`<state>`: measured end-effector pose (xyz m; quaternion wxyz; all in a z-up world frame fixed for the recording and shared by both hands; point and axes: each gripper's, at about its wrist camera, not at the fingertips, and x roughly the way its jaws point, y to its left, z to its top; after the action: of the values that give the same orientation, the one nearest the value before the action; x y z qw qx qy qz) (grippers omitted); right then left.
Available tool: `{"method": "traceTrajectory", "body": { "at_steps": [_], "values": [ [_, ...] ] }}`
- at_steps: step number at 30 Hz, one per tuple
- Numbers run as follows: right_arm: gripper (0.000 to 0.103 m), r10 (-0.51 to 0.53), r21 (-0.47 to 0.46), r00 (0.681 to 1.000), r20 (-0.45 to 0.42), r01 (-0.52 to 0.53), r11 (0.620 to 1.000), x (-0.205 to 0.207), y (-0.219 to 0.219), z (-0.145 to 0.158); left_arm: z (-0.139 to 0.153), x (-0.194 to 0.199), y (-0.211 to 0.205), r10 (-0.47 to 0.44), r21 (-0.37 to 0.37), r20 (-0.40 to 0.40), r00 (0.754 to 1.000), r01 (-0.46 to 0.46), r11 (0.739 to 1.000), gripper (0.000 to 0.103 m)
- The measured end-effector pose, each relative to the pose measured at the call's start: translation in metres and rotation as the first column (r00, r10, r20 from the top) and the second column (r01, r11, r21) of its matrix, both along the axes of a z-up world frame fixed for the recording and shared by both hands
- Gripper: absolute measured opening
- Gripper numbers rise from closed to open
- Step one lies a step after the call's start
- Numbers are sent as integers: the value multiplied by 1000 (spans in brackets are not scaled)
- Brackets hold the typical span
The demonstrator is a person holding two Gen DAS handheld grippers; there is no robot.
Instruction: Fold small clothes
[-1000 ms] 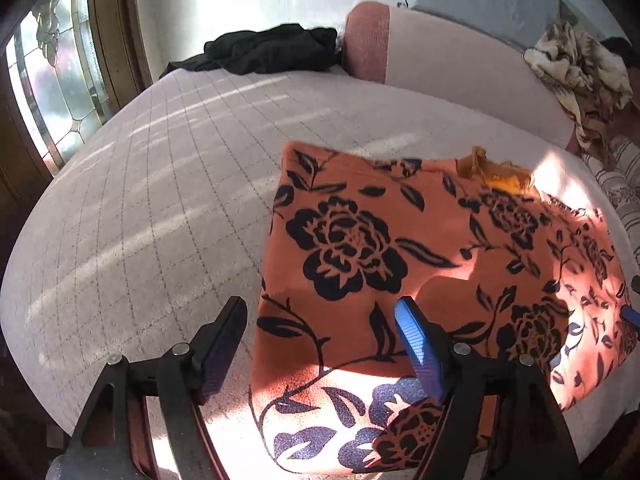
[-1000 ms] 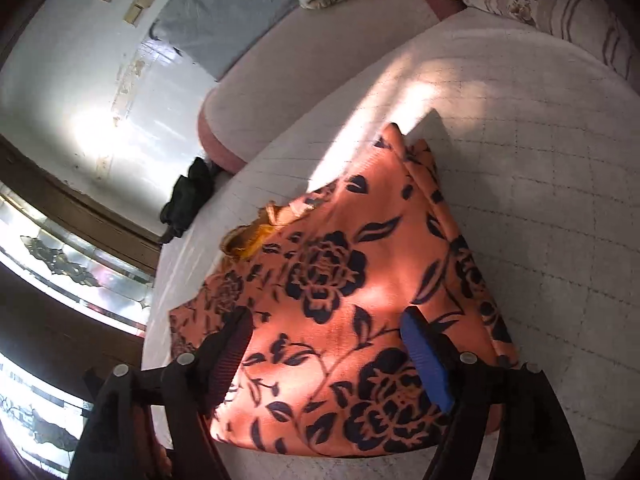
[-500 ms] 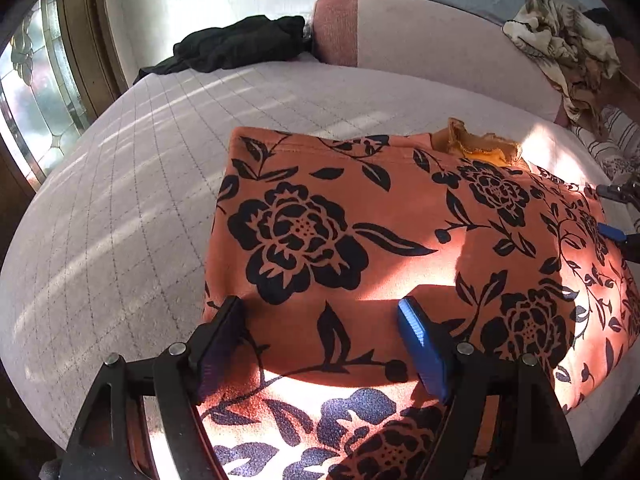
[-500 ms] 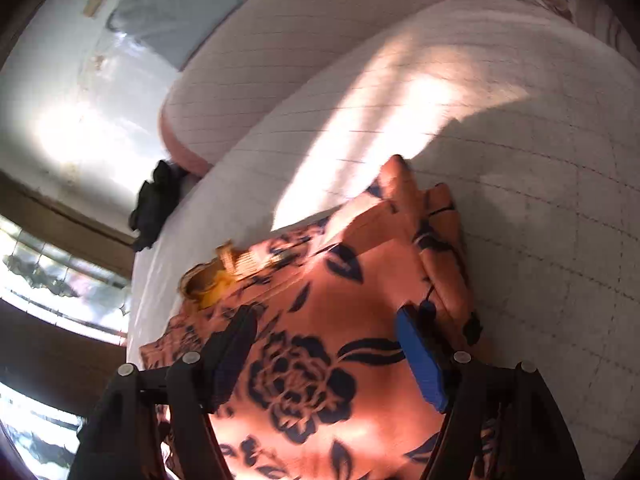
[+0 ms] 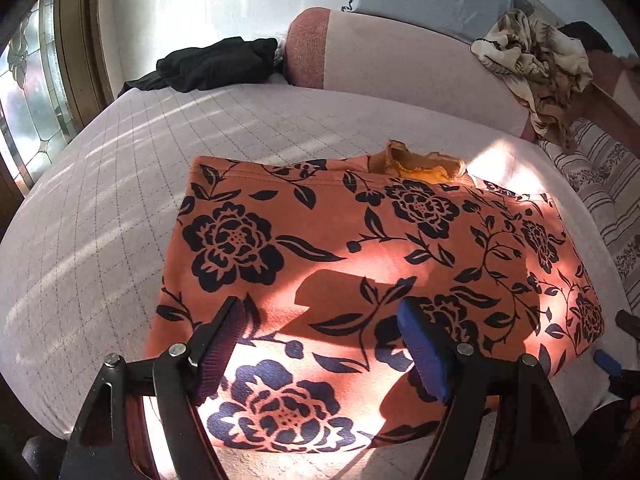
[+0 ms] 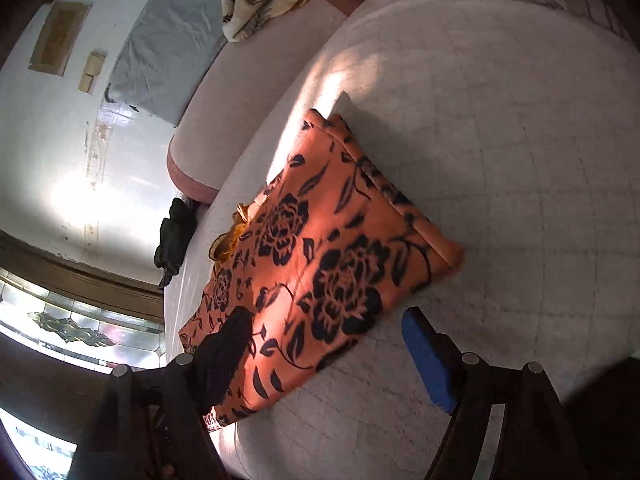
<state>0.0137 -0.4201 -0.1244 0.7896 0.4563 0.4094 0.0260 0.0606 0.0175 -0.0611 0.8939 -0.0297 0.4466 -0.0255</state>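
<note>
Orange cloth with black flowers (image 5: 360,248) lies folded on the quilted bed (image 5: 100,220), maybe hiding a yellow piece (image 5: 424,168). Left claw (image 5: 320,344) and right claw (image 6: 328,344) hang open over its near edge, holding nothing.

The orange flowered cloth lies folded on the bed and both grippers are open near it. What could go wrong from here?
1. The yellow collar sticks out at the far edge of the orange floral garment; another fold may leave it bunched.
2. The right gripper is open, with only one finger over the cloth; closing there may miss the edge.
3. The left gripper might pinch only the top layer.
</note>
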Motion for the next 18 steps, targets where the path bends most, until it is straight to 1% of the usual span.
{"method": "traceTrajectory", "body": {
  "at_steps": [2, 3, 5, 7, 8, 10, 14, 18],
  "values": [
    [81, -50, 81, 998, -38, 53, 995, 0, -3, -21, -4, -1, -12, -15, 0, -23, 1000, 15, 1000, 79],
    [81, -65, 113, 997, -33, 69, 991, 3, -6, -26, -6, -1, -18, -23, 0, -30, 999, 23, 1000, 79],
    [81, -91, 109, 996, -27, 93, 990, 10, -8, -25, -10, 0, -25, -22, 8, -43, 999, 23, 1000, 79],
    [81, -90, 102, 996, -7, 90, 991, 22, -7, -23, -13, 2, -32, -25, 11, -58, 998, 26, 1000, 79],
    [81, -106, 98, 994, -18, 107, 989, 26, -7, -23, -14, 3, -34, -22, 20, -64, 998, 23, 1000, 79],
    [81, -117, 109, 993, -19, 118, 987, 32, -8, -24, -15, 4, -38, -22, 30, -62, 998, 24, 999, 79],
    [81, -116, 88, 993, -15, 117, 989, 38, -5, -24, -13, 4, -38, -21, 38, -54, 998, 23, 999, 79],
    [81, -116, 81, 993, -15, 117, 990, 40, -6, -22, -12, 6, -37, -16, 29, -58, 998, 18, 999, 79]
  ]
}}
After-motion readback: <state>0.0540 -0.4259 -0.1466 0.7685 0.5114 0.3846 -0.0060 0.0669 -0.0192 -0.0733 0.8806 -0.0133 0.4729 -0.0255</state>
